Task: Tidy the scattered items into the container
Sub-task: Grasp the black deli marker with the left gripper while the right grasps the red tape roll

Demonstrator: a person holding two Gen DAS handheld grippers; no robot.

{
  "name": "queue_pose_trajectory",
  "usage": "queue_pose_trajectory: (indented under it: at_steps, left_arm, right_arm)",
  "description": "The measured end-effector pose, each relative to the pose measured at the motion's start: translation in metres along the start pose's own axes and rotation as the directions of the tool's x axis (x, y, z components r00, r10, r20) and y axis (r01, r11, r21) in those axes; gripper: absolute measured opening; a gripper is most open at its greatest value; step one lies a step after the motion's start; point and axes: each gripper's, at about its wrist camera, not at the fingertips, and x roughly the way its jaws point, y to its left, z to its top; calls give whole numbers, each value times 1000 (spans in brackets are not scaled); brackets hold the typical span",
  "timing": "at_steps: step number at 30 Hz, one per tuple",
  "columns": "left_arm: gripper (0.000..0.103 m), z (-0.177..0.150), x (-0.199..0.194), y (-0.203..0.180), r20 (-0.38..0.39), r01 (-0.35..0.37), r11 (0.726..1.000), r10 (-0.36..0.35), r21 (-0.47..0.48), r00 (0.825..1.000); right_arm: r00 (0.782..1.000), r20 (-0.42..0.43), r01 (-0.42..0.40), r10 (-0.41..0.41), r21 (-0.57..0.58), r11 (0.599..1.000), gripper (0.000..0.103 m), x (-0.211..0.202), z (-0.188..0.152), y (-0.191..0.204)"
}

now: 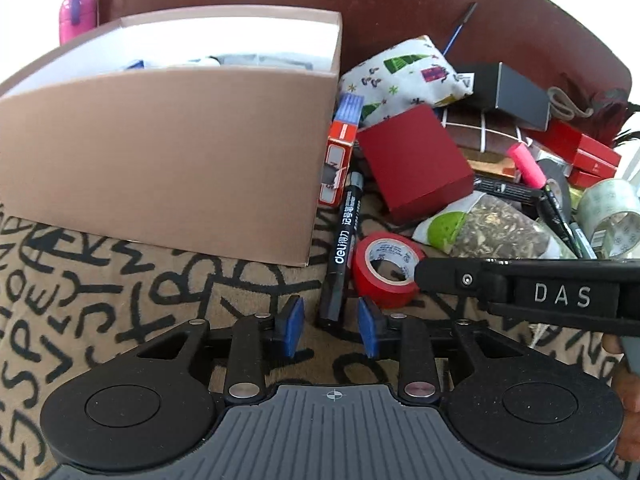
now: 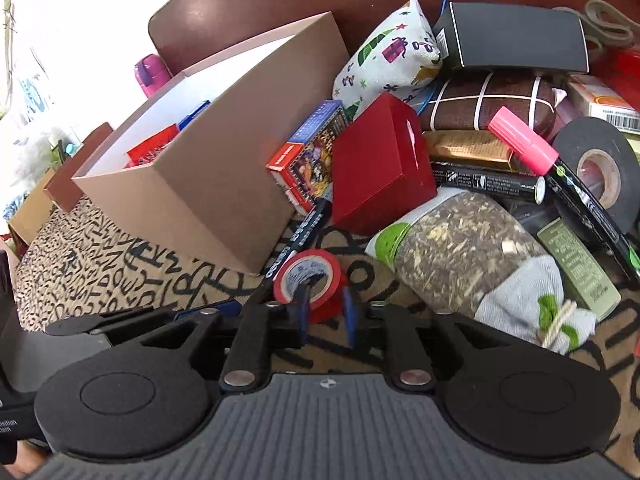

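While the left tongs point(image 1: 330, 325) sit apart around the black marker's point(image 1: 343, 240) end, right tongs point(image 2: 325, 309) straddle the red tape's point(image 2: 316, 280) wall unclamped — next: pinch, lift into the box point(image 1: 160, 160) just beside.

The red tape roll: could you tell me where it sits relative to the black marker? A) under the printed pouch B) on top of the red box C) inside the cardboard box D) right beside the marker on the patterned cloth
D: the red tape roll lies on the patterned cloth right beside the black marker, outside the cardboard box.
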Motion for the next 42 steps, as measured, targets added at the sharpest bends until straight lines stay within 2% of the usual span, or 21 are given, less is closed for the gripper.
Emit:
queue_pose_trajectory:
  at_steps: [7, 8, 9, 11, 15, 21, 24, 26, 27, 29, 32, 39, 40, 41, 42]
  left_arm:
    - [41, 5, 12, -3, 19, -34, 999, 34, 23, 999]
    - [37, 6, 13, -4, 17, -43, 999, 43, 30, 999]
    - [22, 6, 12, -5, 15, -49, 998, 49, 38, 999]
    - [16, 5, 9, -6, 4, -41, 998, 41, 42, 999]
    - [11, -7, -8, -7, -12, 10, 1000, -10, 27, 1000]
    - [11, -44, -57, -7, -34, 59, 998, -59, 8, 998]
    - [12, -64, -78, -3, -53, 44, 999, -44, 10, 998]
    - [16, -70, -83, 1, -63, 32, 999, -32, -3, 997]
    - [33, -70, -81, 1, -64, 31, 999, -32, -6, 997]
    - [38, -68, -79, 0, -65, 25, 1000, -26, -14, 998]
    - [55, -63, -76, -5, -43, 22, 1000, -22, -1, 999]
    - [52, -52, -55, -12, -41, 18, 1000, -18, 7, 999]
    - [45, -52, -54, -12, -39, 13, 1000, -13, 13, 999]
    - [31, -52, -53, -11, -40, 6, 1000, -6, 17, 999]
    - [27, -51, -53, -10, -44, 8, 1000, -7, 16, 999]
  right_arm:
    - [999, -29, 21, -22, -10, 1000, 28, 27, 6, 1]
    - [999, -27, 21, -22, -10, 1000, 24, 28, 6, 0]
    - [999, -29, 26, -26, -11, 1000, 21, 28, 7, 0]
    - [999, -39, 22, -23, -21, 1000, 14, 22, 6, 1]
    - [998, -63, -22, 20, -32, 999, 13, -2, -6, 0]
    - [994, -95, -66, 59, -75, 995, 13, -49, -43, 10]
    - [997, -80, -28, 18, -128, 991, 13, -72, -61, 17]
    - [997, -60, 28, -39, -166, 986, 18, -79, -67, 21]
    - [996, -51, 56, -66, -186, 981, 20, -81, -70, 23]
    - [994, -50, 86, -98, -202, 976, 20, -77, -72, 23]
    - [993, -45, 98, -108, -185, 978, 21, -72, -72, 18]
    - [993, -55, 99, -108, -144, 985, 22, -60, -74, 6]
    - [993, -55, 98, -106, -141, 985, 22, -59, -74, 5]
    - [993, -54, 97, -106, -144, 985, 22, -59, -74, 6]
    - [993, -54, 98, -108, -154, 983, 22, -58, -74, 6]
